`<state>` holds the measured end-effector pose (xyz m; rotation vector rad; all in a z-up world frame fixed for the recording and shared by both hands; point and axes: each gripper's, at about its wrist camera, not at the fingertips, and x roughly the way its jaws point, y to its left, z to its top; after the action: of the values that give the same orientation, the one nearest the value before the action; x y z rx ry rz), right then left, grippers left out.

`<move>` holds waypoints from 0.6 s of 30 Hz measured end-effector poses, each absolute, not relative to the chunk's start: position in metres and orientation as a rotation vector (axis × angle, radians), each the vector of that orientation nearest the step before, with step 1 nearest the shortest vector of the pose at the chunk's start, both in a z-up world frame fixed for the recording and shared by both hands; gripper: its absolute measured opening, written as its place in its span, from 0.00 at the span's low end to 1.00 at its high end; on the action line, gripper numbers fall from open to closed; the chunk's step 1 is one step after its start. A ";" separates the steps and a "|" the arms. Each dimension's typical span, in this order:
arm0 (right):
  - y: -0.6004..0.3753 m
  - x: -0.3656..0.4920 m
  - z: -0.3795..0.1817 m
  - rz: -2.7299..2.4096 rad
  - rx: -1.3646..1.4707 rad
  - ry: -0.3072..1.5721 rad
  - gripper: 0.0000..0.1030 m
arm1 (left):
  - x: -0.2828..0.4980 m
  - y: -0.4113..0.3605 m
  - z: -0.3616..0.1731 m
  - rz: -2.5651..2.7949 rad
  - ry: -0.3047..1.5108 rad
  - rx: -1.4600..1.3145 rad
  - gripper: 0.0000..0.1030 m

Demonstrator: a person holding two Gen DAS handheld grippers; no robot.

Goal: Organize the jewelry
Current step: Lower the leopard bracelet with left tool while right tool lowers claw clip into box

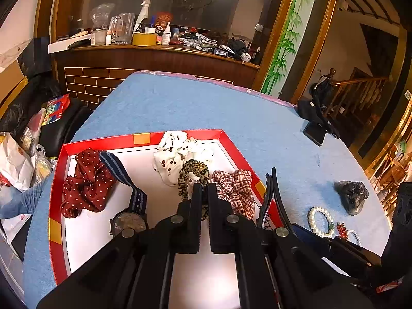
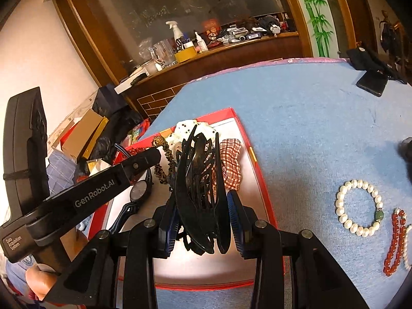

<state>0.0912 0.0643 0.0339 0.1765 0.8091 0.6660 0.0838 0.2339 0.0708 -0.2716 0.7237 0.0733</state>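
Observation:
A red box [image 1: 55,193] with a white floor holds a dark red dotted scrunchie [image 1: 87,182], a white cherry-print scrunchie [image 1: 177,152], a red plaid scrunchie [image 1: 237,185] and a watch [image 1: 130,222] on a blue strap. My left gripper [image 1: 205,189] is shut on a leopard-print scrunchie [image 1: 191,171] just above the box floor. My right gripper [image 2: 203,219] is shut on a black hair claw [image 2: 200,180] over the box's right side [image 2: 260,177]. The left gripper [image 2: 144,162] with the leopard scrunchie [image 2: 164,164] shows in the right wrist view too.
On the blue tablecloth [image 2: 309,118] right of the box lie a pearl bracelet [image 2: 358,208], a red bead bracelet [image 2: 394,242] and a dark lump [image 1: 352,197]. A phone [image 2: 372,82] rests near the far right edge. A cluttered wooden counter [image 1: 154,49] stands behind.

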 end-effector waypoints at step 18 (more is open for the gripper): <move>0.064 0.097 0.026 0.654 0.182 0.841 0.39 | 0.089 0.232 0.063 0.084 0.755 -0.259 0.04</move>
<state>0.0970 0.0642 0.0262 0.1816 0.8413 0.6541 0.0892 0.2321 0.0635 -0.2592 0.7553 0.0837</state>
